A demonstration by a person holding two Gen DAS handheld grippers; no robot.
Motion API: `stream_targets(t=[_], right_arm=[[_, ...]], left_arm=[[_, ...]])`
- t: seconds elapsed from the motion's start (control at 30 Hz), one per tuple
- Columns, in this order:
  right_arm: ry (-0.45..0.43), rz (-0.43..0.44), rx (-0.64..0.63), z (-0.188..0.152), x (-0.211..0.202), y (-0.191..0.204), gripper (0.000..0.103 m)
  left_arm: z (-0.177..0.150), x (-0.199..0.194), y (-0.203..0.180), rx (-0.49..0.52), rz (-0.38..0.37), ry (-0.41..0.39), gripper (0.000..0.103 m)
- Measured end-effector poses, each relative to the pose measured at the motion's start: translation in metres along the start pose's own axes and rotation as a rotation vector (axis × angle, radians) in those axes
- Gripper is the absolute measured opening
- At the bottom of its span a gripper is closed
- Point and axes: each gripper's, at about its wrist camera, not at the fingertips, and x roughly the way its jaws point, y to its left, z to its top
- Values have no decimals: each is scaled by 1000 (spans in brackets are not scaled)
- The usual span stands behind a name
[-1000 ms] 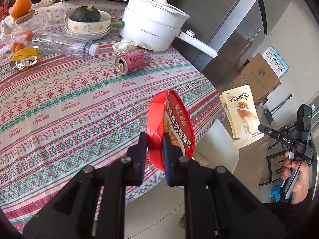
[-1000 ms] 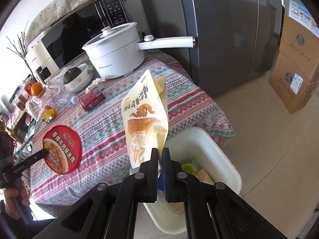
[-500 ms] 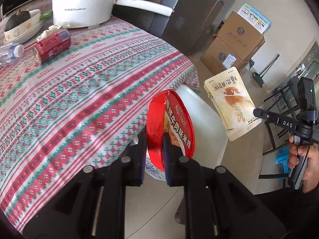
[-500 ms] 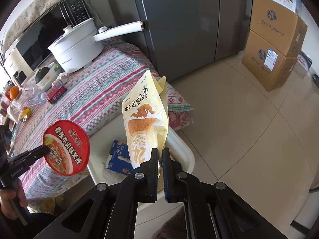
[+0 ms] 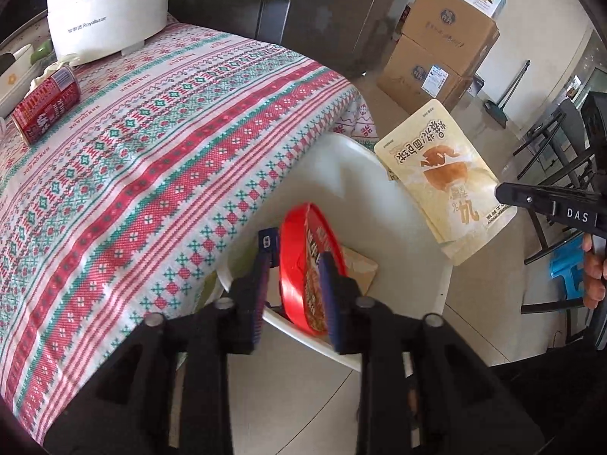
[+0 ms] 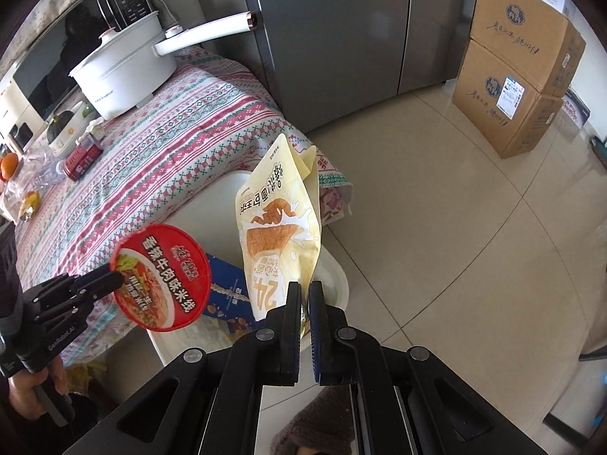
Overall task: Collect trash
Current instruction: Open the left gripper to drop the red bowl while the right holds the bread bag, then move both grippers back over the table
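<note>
The left tongs (image 5: 299, 265) hang over the white bin (image 5: 364, 174) that stands on the floor against the edge of the bench (image 5: 159, 159), which is covered with a red, green and white patterned cloth. Their jaws have just been opening, and the red noodle-cup lid (image 5: 303, 265) stands on edge between them: a clear gap shows between the lid and the left pad, while the right finger overlaps the printed face, so I cannot tell whether that pad touches it. In the right wrist view the same lid (image 6: 163, 276) sits tilted at the tip of the left tongs (image 6: 114, 280), above a blue carton (image 6: 227, 292) lying inside the bin (image 6: 337, 284). The right tongs (image 6: 305, 295) are clamped tight on the bottom edge of a pale yellow snack pouch (image 6: 280, 227), which stands upright above the bin; from the left wrist view the pouch (image 5: 444, 182) hangs at the bin's far side, pinched by the right tongs (image 5: 504, 193). Back on the bench lie a red can (image 5: 45, 110) on its side, a white electric pot (image 5: 106, 11) with a long handle, and crumpled tissue just beside the can. Cardboard boxes (image 6: 519, 76) are stacked on the tiled floor beside a dark refrigerator (image 6: 326, 30).
</note>
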Motion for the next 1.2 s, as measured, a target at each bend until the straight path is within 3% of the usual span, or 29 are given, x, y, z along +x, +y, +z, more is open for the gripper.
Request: stream_targets(t=[0.03, 0.07, 0.37, 0.47, 0.5, 0.53, 0.6, 0.97, 1.2], right_arm=[[0, 1, -4, 0, 0, 2, 5], [1, 1, -8, 1, 0, 4, 5], [27, 7, -43, 2, 9, 23, 6], [41, 36, -45, 3, 12, 32, 12], [47, 33, -42, 3, 12, 35, 24], [49, 26, -36, 4, 12, 37, 49], [19, 26, -21, 7, 7, 42, 73], [-12, 77, -5, 42, -3, 98, 74], [-108, 100, 29, 83, -7, 165, 81]], left_arm=[[0, -4, 4, -17, 11, -10, 64], [1, -9, 9, -32, 18, -25, 71], [0, -39, 45, -104, 74, -68, 84], [-3, -47, 57, -125, 104, -72, 87], [-4, -49, 60, -130, 112, -75, 88], [-6, -53, 64, -136, 120, -78, 89], [-9, -59, 71, -147, 136, -84, 91], [-21, -109, 127, -195, 233, -111, 96], [-20, -156, 208, -251, 353, -148, 96]])
